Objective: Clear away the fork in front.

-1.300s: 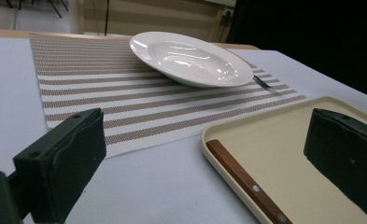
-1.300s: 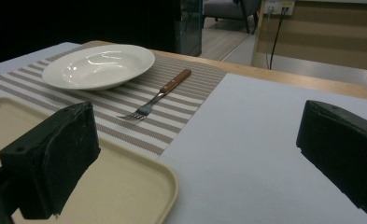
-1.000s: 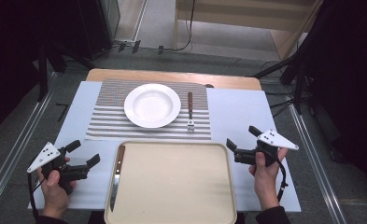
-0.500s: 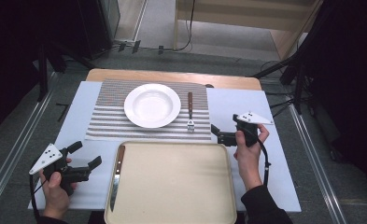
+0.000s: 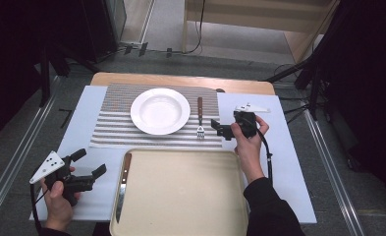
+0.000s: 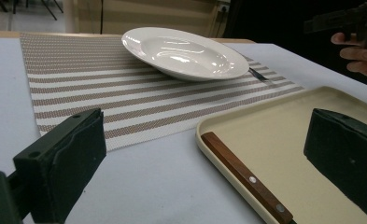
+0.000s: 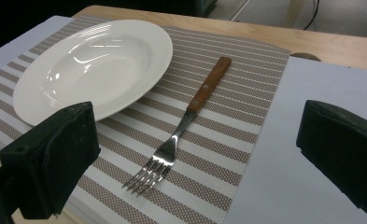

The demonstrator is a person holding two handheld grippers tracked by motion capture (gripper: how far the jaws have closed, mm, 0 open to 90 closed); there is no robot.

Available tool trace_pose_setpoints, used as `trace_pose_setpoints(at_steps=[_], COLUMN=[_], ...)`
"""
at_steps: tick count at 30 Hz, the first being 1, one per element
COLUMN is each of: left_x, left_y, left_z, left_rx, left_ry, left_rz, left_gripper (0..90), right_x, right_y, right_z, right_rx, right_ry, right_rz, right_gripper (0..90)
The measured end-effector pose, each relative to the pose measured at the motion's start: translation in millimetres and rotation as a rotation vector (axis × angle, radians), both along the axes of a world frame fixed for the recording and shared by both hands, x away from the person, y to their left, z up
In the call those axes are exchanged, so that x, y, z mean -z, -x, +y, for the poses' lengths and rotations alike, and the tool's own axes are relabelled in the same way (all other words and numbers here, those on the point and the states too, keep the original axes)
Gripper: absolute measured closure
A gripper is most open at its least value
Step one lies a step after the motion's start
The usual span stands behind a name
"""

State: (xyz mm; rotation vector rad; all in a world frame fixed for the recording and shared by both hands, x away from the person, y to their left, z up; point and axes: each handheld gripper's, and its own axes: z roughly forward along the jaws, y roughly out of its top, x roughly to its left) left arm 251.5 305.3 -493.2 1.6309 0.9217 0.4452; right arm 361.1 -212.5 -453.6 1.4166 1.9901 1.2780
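- The desk (image 5: pixel 279 162) spans the middle of the high view.
- A cream tray (image 5: pixel 180 196), bottom centre, holds just a wooden-handled knife (image 5: pixel 123 184) along its left edge.
- The striped placemat (image 5: pixel 112 123) carries an empty white plate (image 5: pixel 160 111).
- The fork (image 5: pixel 199 118) lies right of the plate, tines toward the tray.
- The right gripper (image 5: pixel 221 130), jaws spread and empty, sits just right of the fork.
- The left gripper (image 5: pixel 88 162), lower left, is also released.

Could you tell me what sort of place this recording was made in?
Probably a lab staged as a dining setting: a plate and fork on a striped placemat, with equipment stands and cables on the floor.
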Motion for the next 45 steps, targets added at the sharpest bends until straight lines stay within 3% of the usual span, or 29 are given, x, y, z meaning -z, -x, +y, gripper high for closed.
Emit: trace_pose_setpoints(at_steps=[4, 8, 11, 14, 20, 22, 27, 33, 35, 40, 45], left_x=[0.1, -0.1, -0.2, -0.3, -0.3, -0.3, -0.3, -0.3, -0.3, -0.3, -0.3], left_y=[-0.1, -0.2, -0.4, -0.5, -0.4, -0.3, -0.3, -0.5, -0.4, -0.4, -0.6], left_z=[-0.1, 0.9, 2.2, 2.8, 2.3, 2.4, 2.4, 2.6, 2.5, 1.9, 2.0], left_rx=[0.002, 0.002, 0.000, -0.001, 0.001, 0.000, 0.004, 0.005, 0.006, 0.008, 0.008], left_ry=[-0.004, 0.002, 0.014, 0.017, 0.016, 0.016, 0.011, 0.018, 0.016, 0.015, 0.014], left_rz=[-0.001, 0.002, 0.003, 0.003, 0.003, 0.004, 0.003, 0.003, 0.003, 0.002, 0.002], left_gripper=[0.0, 0.0, 0.0, 0.0, 0.0, 0.0, 0.0, 0.0, 0.0, 0.0, 0.0], right_x=[1.0, 3.0, 3.8, 5.4, 13.4, 15.3, 21.9, 24.1, 24.6, 25.9, 30.0], right_y=[-14.0, -28.3, -34.9, -42.2, -58.0, -60.6, -71.9, -81.5, -84.7, -92.2, -98.9], right_z=[5.3, 12.4, 17.4, 21.4, 34.5, 39.2, 45.6, 54.4, 58.6, 65.0, 72.2], right_rx=[-0.015, -0.025, 0.004, 0.014, 0.024, 0.039, 0.029, 0.036, 0.031, 0.057, 0.108], right_ry=[-0.021, -0.004, 0.005, -0.002, 0.044, 0.061, 0.065, 0.093, 0.109, 0.095, 0.155], right_rz=[0.034, 0.079, 0.084, 0.113, 0.196, 0.186, 0.252, 0.271, 0.282, 0.328, 0.360], right_gripper=[0.0, 0.0, 13.1, 13.3, 16.3, 24.7, 37.3, 55.9, 58.5, 61.9, 68.2])
